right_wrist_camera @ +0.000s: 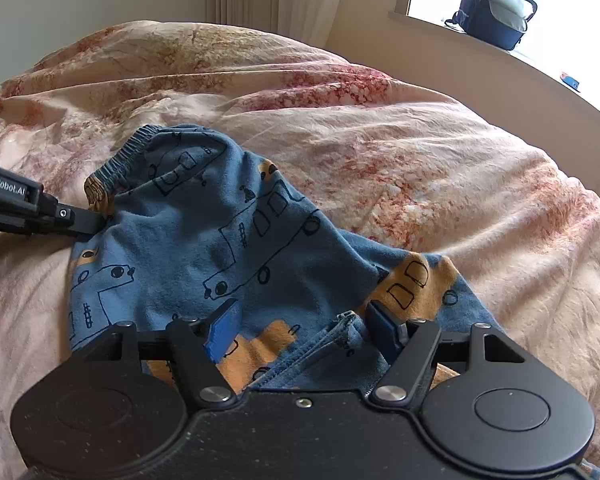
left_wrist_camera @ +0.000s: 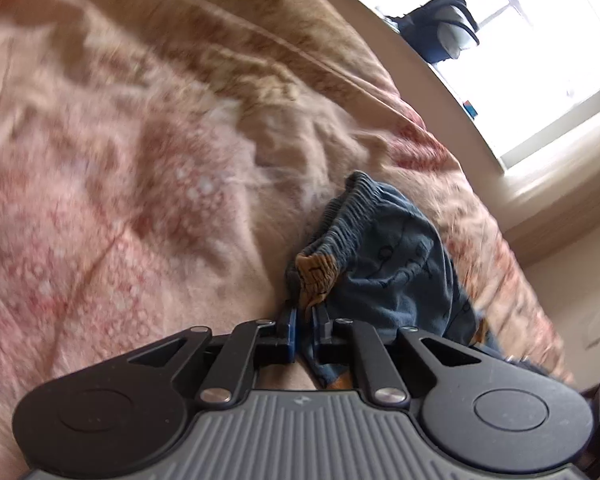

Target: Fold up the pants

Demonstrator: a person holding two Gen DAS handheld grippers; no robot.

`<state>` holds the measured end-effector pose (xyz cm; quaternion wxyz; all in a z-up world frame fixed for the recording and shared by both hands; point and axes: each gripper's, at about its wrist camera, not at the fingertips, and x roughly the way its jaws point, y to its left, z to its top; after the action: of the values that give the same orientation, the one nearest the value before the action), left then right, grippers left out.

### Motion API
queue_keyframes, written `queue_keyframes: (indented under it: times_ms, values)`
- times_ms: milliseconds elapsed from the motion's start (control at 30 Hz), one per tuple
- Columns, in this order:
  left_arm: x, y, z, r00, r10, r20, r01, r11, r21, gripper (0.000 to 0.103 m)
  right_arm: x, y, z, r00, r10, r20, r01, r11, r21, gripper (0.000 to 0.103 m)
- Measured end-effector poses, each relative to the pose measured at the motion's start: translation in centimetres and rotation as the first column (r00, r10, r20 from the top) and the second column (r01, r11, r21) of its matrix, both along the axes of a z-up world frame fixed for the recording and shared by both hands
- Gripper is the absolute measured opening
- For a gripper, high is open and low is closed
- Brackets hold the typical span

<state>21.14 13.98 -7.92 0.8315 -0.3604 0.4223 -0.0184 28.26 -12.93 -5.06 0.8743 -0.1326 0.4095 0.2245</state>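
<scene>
Spread wide under everything, a bed (right_wrist_camera: 440, 184) with a rumpled pink-and-cream floral cover, serving as the soft working surface for the fold.

Lying crumpled near the bed's middle, small blue pants (right_wrist_camera: 204, 232) printed with outlined buses and orange patches, bunched rather than laid flat, so apparently early in the task, with spreading or aligning likely needed before any clean fold.

Back by the bright window, on the sill, a dark backpack (right_wrist_camera: 496, 8), well apart from the work and playing no part in it.

Clamped narrow on fabric just below the elastic waistband (left_wrist_camera: 340, 216), the left tool (left_wrist_camera: 304, 320), pads nearly together with blue cloth and an orange patch pinched between them; judged a hold for lifting or tugging that end straight. Seen from the right wrist view as a dark finger reaching in from the left and touching the pants beside the waistband.

Poised over the opposite end, the right tool (right_wrist_camera: 300, 328), blue pads (right_wrist_camera: 222, 332) set wide apart with a stitched hem (right_wrist_camera: 340, 328) lying between them, not gripped; probably lined up to close on that hem and pull the garment taut against the left hold.

Risk, on this reading: thin knit slipping or bunching further on the soft cover.
</scene>
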Motion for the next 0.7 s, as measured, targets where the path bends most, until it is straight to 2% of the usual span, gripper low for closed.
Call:
queue_keyframes:
  times_ms: [167,233,300,367,467,633,700]
  values:
    - [0.1,1.2,-1.2,0.999,0.045,-0.021,-0.047,0.992,-0.118,0.013,0.0,-0.1,-0.1,1.0,-0.002,0.002,0.002,1.0,0.004,0.073]
    - [0.0,1.4,-1.4,0.999,0.051,-0.012,-0.052,0.986,-0.161,0.027,0.0,0.0,-0.1,1.0,-0.002,0.001,0.002,1.0,0.003,0.073]
    - [0.0,1.5,-1.4,0.999,0.044,0.023,-0.038,0.976,-0.213,0.054,-0.1,-0.1,-0.2,1.0,0.001,0.002,-0.001,1.0,0.002,0.073]
    - [0.0,1.2,-1.1,0.998,0.036,0.054,-0.023,0.974,-0.225,0.062,-0.1,-0.1,-0.2,1.0,0.002,0.002,-0.002,1.0,0.002,0.073]
    - [0.0,1.2,-1.1,0.997,0.042,0.065,-0.026,0.972,-0.233,0.061,0.0,-0.1,-0.2,1.0,0.001,0.002,-0.001,1.0,0.003,0.073]
    - [0.2,2.7,-2.6,0.993,0.115,0.019,-0.103,0.938,-0.331,0.05,0.0,-0.1,-0.2,1.0,0.0,0.002,0.0,1.0,0.002,0.073]
    - [0.4,3.0,-3.3,0.991,0.134,0.002,-0.125,0.928,-0.35,0.037,0.0,-0.1,-0.2,1.0,-0.001,0.001,0.001,1.0,0.002,0.073]
